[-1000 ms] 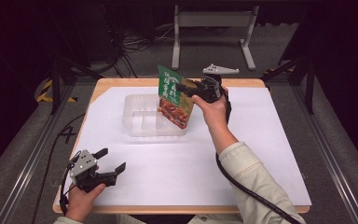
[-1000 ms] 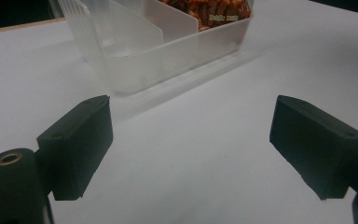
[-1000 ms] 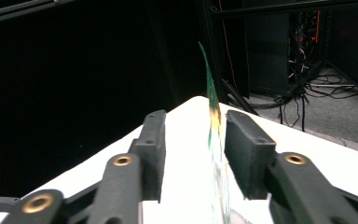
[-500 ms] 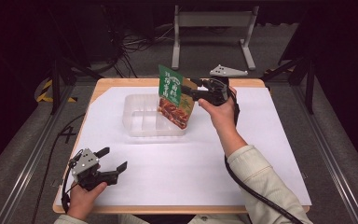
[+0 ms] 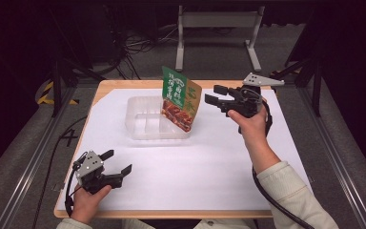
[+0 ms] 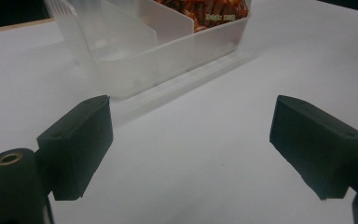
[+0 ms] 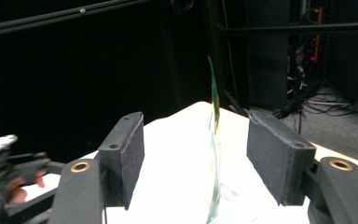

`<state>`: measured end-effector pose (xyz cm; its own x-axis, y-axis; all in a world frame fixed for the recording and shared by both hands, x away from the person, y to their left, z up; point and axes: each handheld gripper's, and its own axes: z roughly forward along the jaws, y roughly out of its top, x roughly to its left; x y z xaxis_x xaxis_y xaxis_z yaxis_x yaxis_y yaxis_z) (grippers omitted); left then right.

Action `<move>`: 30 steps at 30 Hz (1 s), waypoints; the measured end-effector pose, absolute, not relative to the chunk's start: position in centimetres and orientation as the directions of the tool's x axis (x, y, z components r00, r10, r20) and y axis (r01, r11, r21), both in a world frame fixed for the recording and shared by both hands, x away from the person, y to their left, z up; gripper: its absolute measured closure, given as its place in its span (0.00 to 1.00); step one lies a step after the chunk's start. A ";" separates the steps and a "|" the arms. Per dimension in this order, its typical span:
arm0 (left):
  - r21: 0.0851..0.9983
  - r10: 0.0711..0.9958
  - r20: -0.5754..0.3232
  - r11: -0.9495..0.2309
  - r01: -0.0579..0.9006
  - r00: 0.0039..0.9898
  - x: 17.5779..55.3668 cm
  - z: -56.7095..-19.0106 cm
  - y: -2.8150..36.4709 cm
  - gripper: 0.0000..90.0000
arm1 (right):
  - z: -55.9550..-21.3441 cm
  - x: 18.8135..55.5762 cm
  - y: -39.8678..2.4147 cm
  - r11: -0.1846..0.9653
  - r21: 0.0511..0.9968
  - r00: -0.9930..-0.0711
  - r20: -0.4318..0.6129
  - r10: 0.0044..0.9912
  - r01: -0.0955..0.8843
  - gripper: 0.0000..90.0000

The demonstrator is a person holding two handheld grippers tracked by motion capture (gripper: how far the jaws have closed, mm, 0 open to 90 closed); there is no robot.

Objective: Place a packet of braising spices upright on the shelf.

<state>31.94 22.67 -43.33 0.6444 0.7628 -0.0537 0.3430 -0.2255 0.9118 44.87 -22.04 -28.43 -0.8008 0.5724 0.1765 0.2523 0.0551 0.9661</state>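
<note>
Presently on the bench: one wooden-edged table (image 5: 109,86) covered by a white paper sheet (image 5: 209,162); one clear plastic tray with internal dividers (image 5: 145,121), set toward the far middle of the sheet; one flat green-and-orange snack packet printed with red strips of food (image 5: 180,98), standing on its lower edge inside the tray's right-hand compartment and leaning toward the right, probably propped by the tray wall so that it stays upright unaided. Right gripper (image 5: 217,95), black, two-jawed, with a grey three-cornered plate on top, is held above the table just right of the packet, its jaws spread wide and gripping nothing; the right gripper view looks along those jaws at the packet edge-on (image 7: 213,154), which sits in line with the gap but farther off, apart from both pads. That alignment suggests a hand either lined up to pinch the packet's thin edge or just clear of it; which of the two cannot be told. Left gripper (image 5: 116,162), likewise black, rests low over the near left corner of the sheet, well apart from the tray, jaws fully parted and empty; its own view shows bare paper between the jaws and the tray's near wall (image 6: 168,56) beyond, with the packet's printed foot visible through the plastic. Its position reads as parked, out of the working hand's way.
</note>
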 end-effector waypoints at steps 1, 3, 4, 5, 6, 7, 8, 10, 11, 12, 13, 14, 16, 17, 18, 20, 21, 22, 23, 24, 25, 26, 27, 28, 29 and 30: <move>0.912 0.762 -0.055 -0.224 0.343 0.645 32.0 -43.3 22.6 0.16 | -28.3 44.6 -22.3 0.058 0.965 -0.806 0.178 0.564 0.254 0.41; 0.911 0.760 -0.046 -0.234 0.339 0.648 32.0 -43.3 22.6 0.16 | -28.0 43.9 -22.8 0.072 0.965 -0.816 0.174 0.551 0.254 0.40; 0.911 0.761 -0.049 -0.231 0.341 0.647 32.0 -43.3 22.6 0.16 | -27.8 43.5 -23.1 0.087 0.964 -0.824 0.166 0.542 0.251 0.39; 0.912 0.760 -0.048 -0.231 0.339 0.648 32.1 -43.3 22.6 0.16 | -27.7 43.3 -23.3 0.095 0.964 -0.827 0.160 0.539 0.248 0.38; 0.912 0.761 -0.052 -0.228 0.341 0.647 32.1 -43.3 22.6 0.16 | -27.7 43.0 -23.4 0.109 0.963 -0.829 0.152 0.538 0.247 0.36; 0.913 0.760 -0.054 -0.225 0.340 0.647 32.1 -43.3 22.6 0.16 | -27.7 42.7 -23.6 0.124 0.961 -0.830 0.143 0.539 0.246 0.35; 0.914 0.759 -0.054 -0.225 0.339 0.649 32.1 -43.3 22.6 0.16 | -27.6 42.4 -23.8 0.134 0.961 -0.832 0.136 0.537 0.243 0.34; 0.912 0.758 -0.048 -0.232 0.338 0.650 32.1 -43.3 22.6 0.16 | -27.6 41.9 -24.2 0.150 0.960 -0.833 0.119 0.541 0.235 0.31; 0.912 0.758 -0.051 -0.230 0.339 0.651 32.1 -43.3 22.5 0.16 | -27.6 41.7 -24.4 0.154 0.960 -0.832 0.115 0.542 0.233 0.29; 0.911 0.756 -0.056 -0.229 0.343 0.652 32.1 -43.3 22.5 0.16 | -27.6 41.4 -24.5 0.157 0.960 -0.830 0.111 0.546 0.231 0.27; 0.911 0.756 -0.053 -0.231 0.342 0.652 32.1 -43.3 22.5 0.16 | -27.6 41.2 -24.7 0.158 0.961 -0.828 0.106 0.550 0.228 0.26; 0.911 0.757 -0.054 -0.230 0.343 0.652 32.1 -43.3 22.5 0.16 | -27.5 40.9 -24.8 0.157 0.962 -0.828 0.104 0.550 0.225 0.24; 0.911 0.757 -0.049 -0.233 0.340 0.651 32.1 -43.3 22.5 0.15 | -27.4 40.5 -25.0 0.167 0.962 -0.823 0.089 0.561 0.218 0.18; 0.911 0.757 -0.049 -0.233 0.339 0.652 32.1 -43.3 22.5 0.16 | -27.4 40.2 -25.1 0.171 0.962 -0.822 0.082 0.564 0.214 0.17; 0.911 0.757 -0.051 -0.231 0.341 0.651 32.1 -43.3 22.5 0.16 | -27.4 40.0 -25.1 0.176 0.962 -0.822 0.075 0.564 0.208 0.15; 0.911 0.757 -0.052 -0.231 0.341 0.651 32.0 -43.3 22.5 0.15 | -27.5 39.6 -25.3 0.185 0.962 -0.826 0.064 0.561 0.200 0.13; 0.912 0.758 -0.049 -0.232 0.339 0.650 32.0 -43.3 22.5 0.15 | -27.5 39.4 -25.3 0.192 0.962 -0.826 0.055 0.561 0.194 0.13; 0.911 0.759 -0.049 -0.232 0.341 0.649 32.0 -43.3 22.6 0.15 | -27.6 39.2 -25.4 0.203 0.961 -0.825 0.044 0.564 0.189 0.12; 0.911 0.759 -0.050 -0.232 0.341 0.649 32.0 -43.3 22.6 0.15 | -27.7 39.0 -25.5 0.211 0.959 -0.823 0.035 0.567 0.186 0.12; 0.911 0.760 -0.051 -0.230 0.341 0.648 32.0 -43.3 22.6 0.15 | -27.9 38.8 -25.5 0.219 0.958 -0.822 0.027 0.570 0.183 0.12; 0.912 0.759 -0.051 -0.230 0.341 0.649 32.0 -43.3 22.6 0.15 | -28.0 38.7 -25.6 0.223 0.958 -0.821 0.024 0.570 0.183 0.12; 0.912 0.759 -0.048 -0.232 0.338 0.650 32.0 -43.3 22.6 0.15 | -28.3 38.5 -25.7 0.225 0.957 -0.821 0.022 0.571 0.183 0.12; 0.912 0.759 -0.051 -0.230 0.340 0.649 32.0 -43.3 22.6 0.15 | -28.5 38.3 -25.8 0.232 0.955 -0.820 0.018 0.573 0.183 0.12; 0.912 0.760 -0.047 -0.233 0.339 0.649 31.9 -43.3 22.6 0.15 | -28.8 38.2 -25.9 0.237 0.954 -0.818 0.015 0.575 0.184 0.12; 0.913 0.761 -0.046 -0.230 0.336 0.647 31.8 -43.3 22.6 0.16 | -29.1 38.0 -26.0 0.243 0.952 -0.818 0.013 0.575 0.186 0.12; 0.916 0.762 -0.045 -0.227 0.331 0.646 31.7 -43.2 22.6 0.16 | -29.5 37.9 -26.1 0.246 0.951 -0.818 0.014 0.575 0.188 0.13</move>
<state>31.65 22.64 -43.21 0.6457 0.7623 -0.0447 0.3309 -0.2266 0.9161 37.91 -26.14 -29.46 -0.8182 0.5748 0.0136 0.1883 0.2455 0.9509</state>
